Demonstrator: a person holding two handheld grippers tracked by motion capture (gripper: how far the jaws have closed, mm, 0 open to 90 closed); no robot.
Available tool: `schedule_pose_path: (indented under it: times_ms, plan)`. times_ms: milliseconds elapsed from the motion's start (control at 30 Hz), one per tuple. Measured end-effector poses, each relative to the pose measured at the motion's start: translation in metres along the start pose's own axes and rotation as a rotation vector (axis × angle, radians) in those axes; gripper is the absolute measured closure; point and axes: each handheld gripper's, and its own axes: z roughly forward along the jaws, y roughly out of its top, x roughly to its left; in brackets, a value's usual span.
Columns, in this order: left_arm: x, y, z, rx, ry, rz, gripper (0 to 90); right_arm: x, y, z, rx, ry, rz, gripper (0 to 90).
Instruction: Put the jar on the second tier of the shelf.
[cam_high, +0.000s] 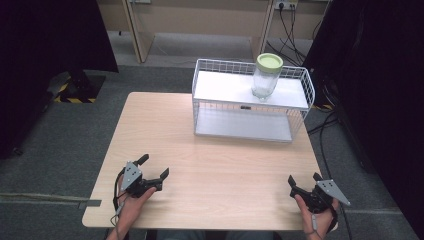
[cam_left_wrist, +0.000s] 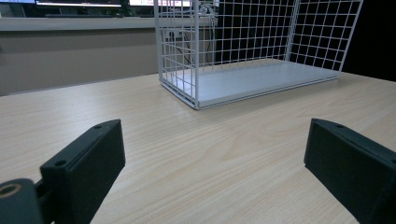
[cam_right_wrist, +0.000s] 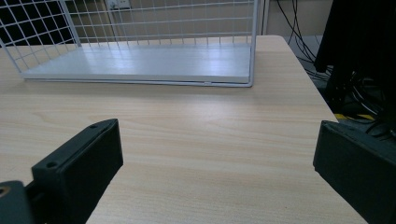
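Observation:
A clear glass jar (cam_high: 266, 77) with a pale green lid stands on the top shelf of a white wire rack (cam_high: 248, 100) at the far middle-right of the wooden table (cam_high: 210, 160). My left gripper (cam_high: 154, 167) rests near the front left edge, open, with nothing between its jaws. My right gripper (cam_high: 304, 179) rests near the front right edge, also open and empty. The rack's lower shelf (cam_left_wrist: 261, 80) lies ahead in the left gripper view, and the same shelf (cam_right_wrist: 140, 63) is ahead in the right gripper view.
The rack's lower shelf is bare. Grey floor surrounds the table, with dark curtains on both sides, cables (cam_high: 295, 30) at the back right, and a wooden desk frame (cam_high: 200, 20) behind. The table's right edge (cam_right_wrist: 322, 100) is close to my right gripper.

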Motion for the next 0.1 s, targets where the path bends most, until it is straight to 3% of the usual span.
schedule_pose_path:
  times_ms: [100]
  plan:
    - [0.0001, 0.0, 0.0, 0.0, 0.002, -0.002, 4.4, -0.0002, 0.0002, 0.0003, 0.003, 0.003, -0.001, 1.6]
